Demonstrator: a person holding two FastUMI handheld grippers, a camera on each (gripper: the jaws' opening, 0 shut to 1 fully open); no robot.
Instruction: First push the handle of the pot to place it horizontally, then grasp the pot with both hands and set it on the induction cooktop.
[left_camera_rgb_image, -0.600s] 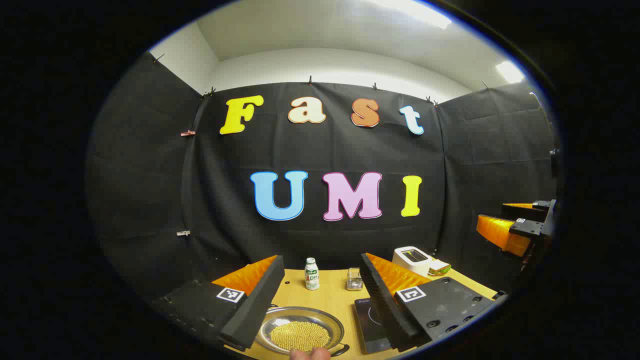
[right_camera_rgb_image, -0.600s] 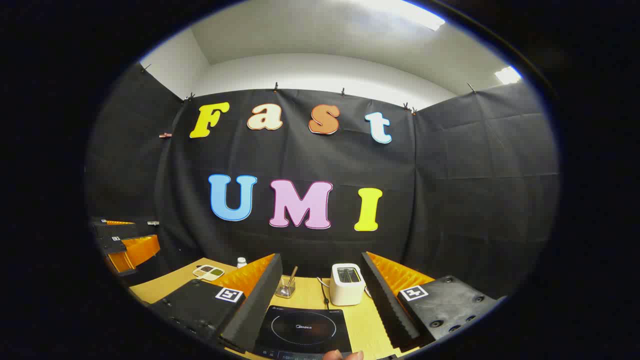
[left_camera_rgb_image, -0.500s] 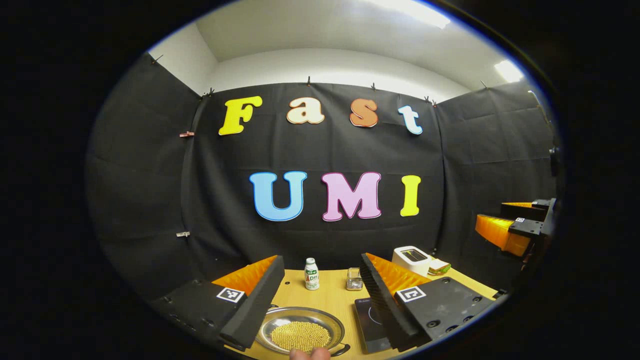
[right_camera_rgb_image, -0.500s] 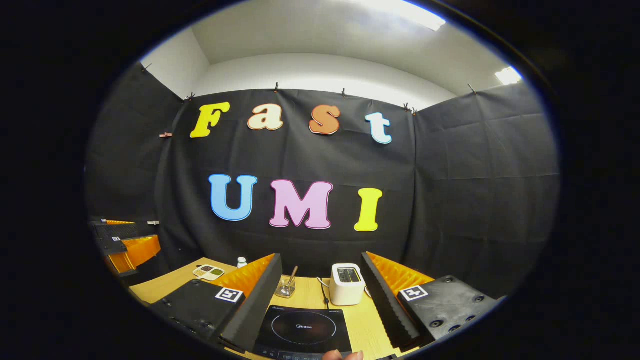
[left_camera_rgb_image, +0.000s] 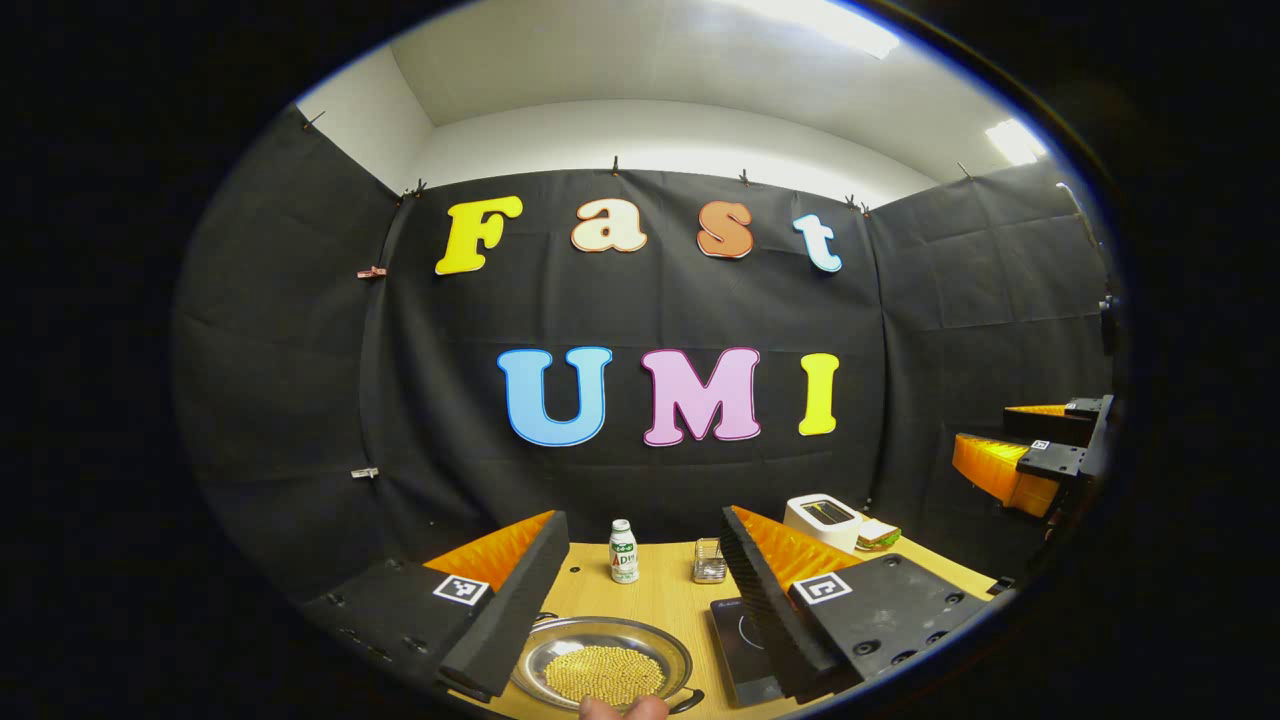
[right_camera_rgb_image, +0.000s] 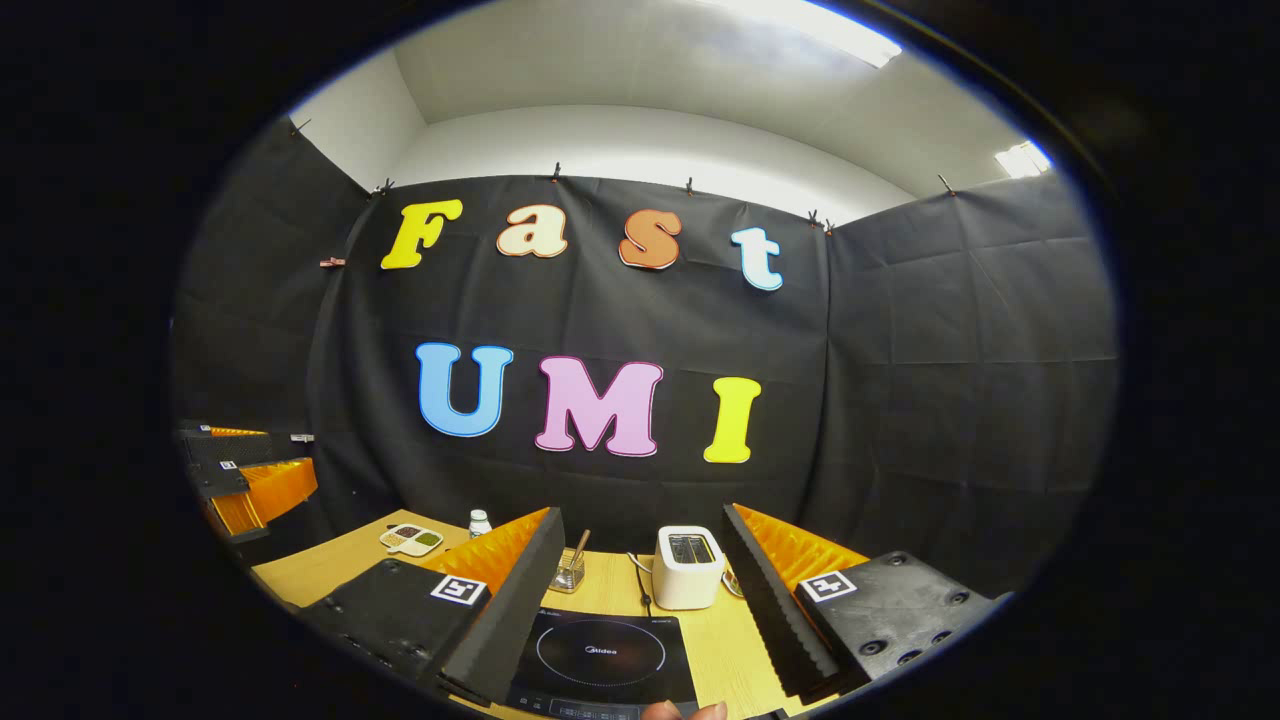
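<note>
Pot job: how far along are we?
Done: nothing visible. The pot, holding yellow grains, sits on the table left of the induction cooktop, whose surface is bare. In hand: both tongs are open and held above the table, the left tongs over the pot, the right tongs over the cooktop. Left: push the handle horizontal, grasp, lift across.

Both views are bright and evenly lit from above. A long ceiling light (left_camera_rgb_image: 815, 22) glares white at the top of the left gripper view, and a second, smaller one (left_camera_rgb_image: 1015, 140) burns out at the upper right. The black cloth soaks up light and looks flat, with faint creases. The table (right_camera_rgb_image: 330, 562) is warmly lit, with soft shadows. The shiny pot (left_camera_rgb_image: 603, 662) catches dull reflections. Fisheye bending curves straight lines near the edges, where detail softens. The middle stays sharp.
</note>
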